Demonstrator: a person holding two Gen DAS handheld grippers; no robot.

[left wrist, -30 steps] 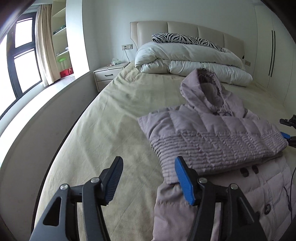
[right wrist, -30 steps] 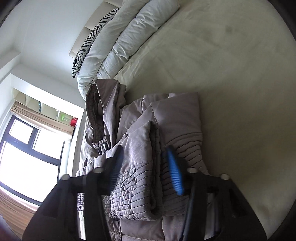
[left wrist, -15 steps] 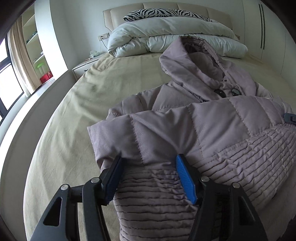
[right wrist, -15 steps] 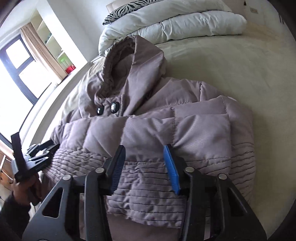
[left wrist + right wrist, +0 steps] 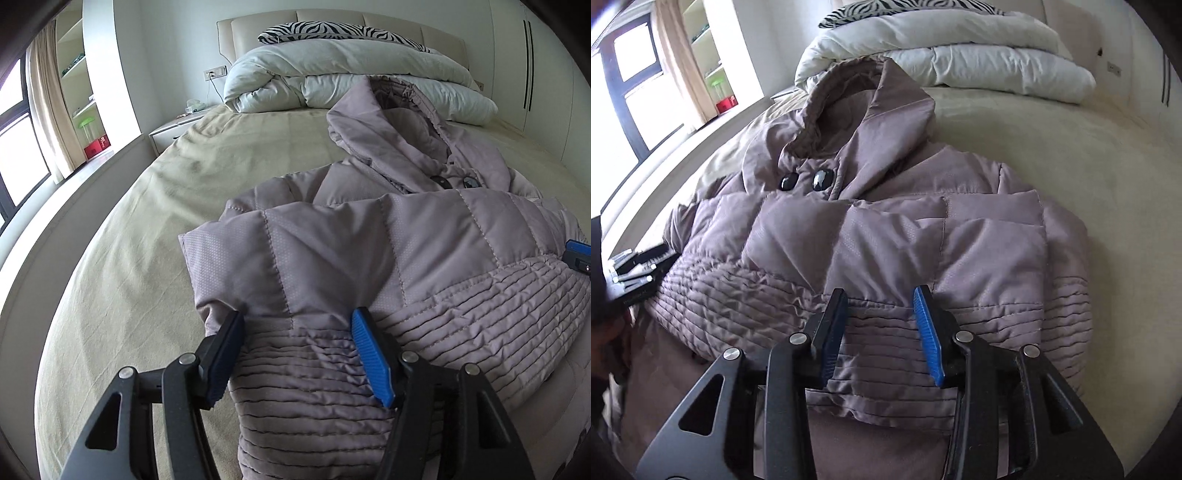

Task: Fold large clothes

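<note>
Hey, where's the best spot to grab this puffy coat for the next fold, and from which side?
Grip the coat at the near ribbed edge of the folded-over layer, coming from the near side, angled down. That edge is a thin, stitched band, easier to pinch than the puffed panels above. The left claw and right claw already straddle it near opposite ends, so lifting both should keep the layer level.

Bed [image 5: 155, 221] with beige sheet, padded cream headboard [image 5: 332, 26] at far edge. White duvet [image 5: 332, 74] folded and bunched along the head edge, zebra-print pillow [image 5: 332, 31] on top, against headboard. White nightstand [image 5: 173, 129] just beside far-left corner of bed. Wall socket [image 5: 216, 72] above it, cable hanging down. Open shelves [image 5: 77, 74] and beige curtain [image 5: 48, 103] by dark-framed window [image 5: 18, 155] at left. Green stool [image 5: 86, 123] and red box [image 5: 96, 144] on floor below shelves. White wardrobe [image 5: 532, 66] at right.
</note>
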